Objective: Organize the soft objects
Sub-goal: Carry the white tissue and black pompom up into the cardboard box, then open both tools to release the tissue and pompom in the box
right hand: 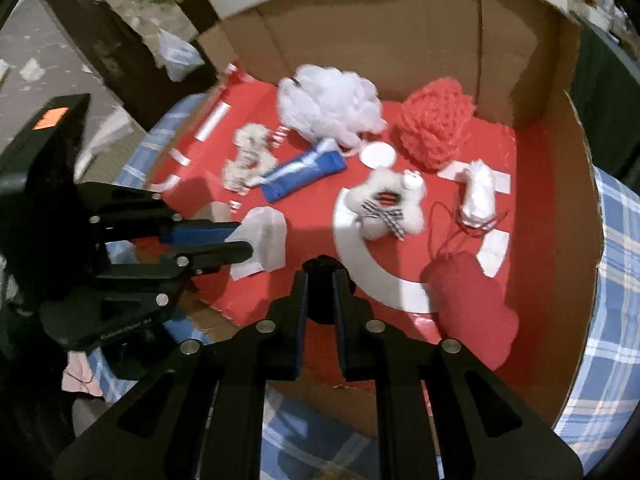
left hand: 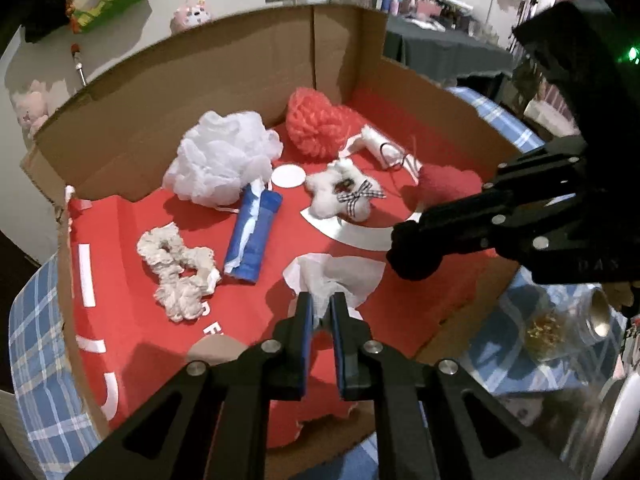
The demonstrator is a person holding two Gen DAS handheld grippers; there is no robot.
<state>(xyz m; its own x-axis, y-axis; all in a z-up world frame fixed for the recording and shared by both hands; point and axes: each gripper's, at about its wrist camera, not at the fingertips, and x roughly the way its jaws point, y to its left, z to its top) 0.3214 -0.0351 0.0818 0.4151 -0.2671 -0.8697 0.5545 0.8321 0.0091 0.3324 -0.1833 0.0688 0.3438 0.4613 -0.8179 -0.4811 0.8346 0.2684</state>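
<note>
**White tissue pinched, black puff clamped over the red box**

Cardboard box (left hand: 168, 92) w/ red lining fills both views. Left gripper (left hand: 322, 312), bottom centre of the left-wrist view, is closed on a thin white tissue (left hand: 336, 276): crumpled, semi-sheer, fanning out above the pads over the red floor. In the right-wrist view the same tissue (right hand: 266, 240) sits left of centre. Right gripper (right hand: 320, 284), bottom centre there, is clamped on a dark fuzzy black puff (right hand: 326, 268); from the left cam it shows at mid right (left hand: 416, 252).

Count in the box:
- 1 white mesh loofah (left hand: 224, 160), upper centre-left
- 1 red mesh loofah (left hand: 320, 124), upper centre
- 1 blue-white packet (left hand: 252, 236), centre
- 1 cream scrunchie (left hand: 176, 272), centre-left
- 1 white fluffy star w/ checked bow (left hand: 344, 196), centre
- 1 red fuzzy piece (right hand: 472, 300), lower right
- 1 small white bundle w/ cord (right hand: 478, 196), right of centre
</note>
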